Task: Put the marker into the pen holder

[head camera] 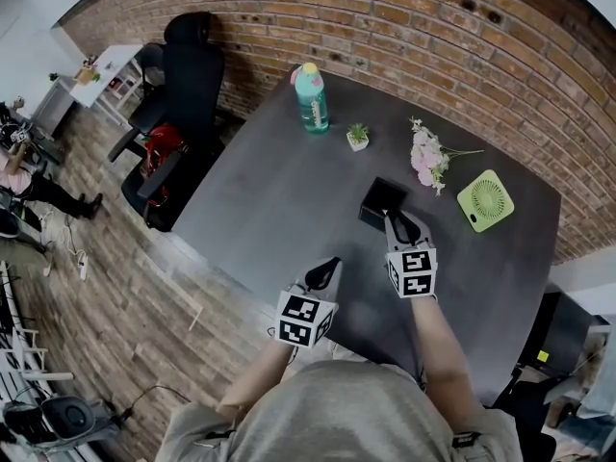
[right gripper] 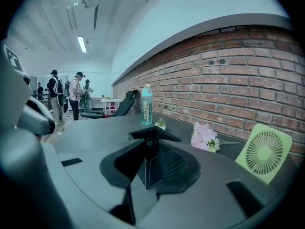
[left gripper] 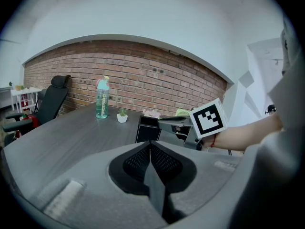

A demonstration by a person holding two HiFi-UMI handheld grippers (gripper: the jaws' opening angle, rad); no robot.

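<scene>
- The right gripper (head camera: 404,227) sits in the middle of the head view, its tips just beside the near edge of the black pen holder (head camera: 382,200) on the dark table (head camera: 279,200).
- In the right gripper view its claw looks closed on the marker (right gripper: 151,142). Only a small dark round end shows at the tips, right in front of the holder's open rim (right gripper: 164,136). So the marker is in the gripper, not yet in the holder.
- The left gripper (head camera: 327,269) hangs lower left of centre, well short of the holder. Its jaws are pressed together on nothing and it plays no part here.
- From where I stand, the tip wants to be over the middle of the opening, not over the near corner.
- I'd bring the marker closer to upright before letting go, so that it slides in rather than catching the rim.
- The holder looks light and stands free, so a push against its wall could shift or tip it. Go down gently and open only once the end is inside.
- The flowers (head camera: 424,157) and green fan (head camera: 485,200) lie to the right, apart from the holder.
</scene>
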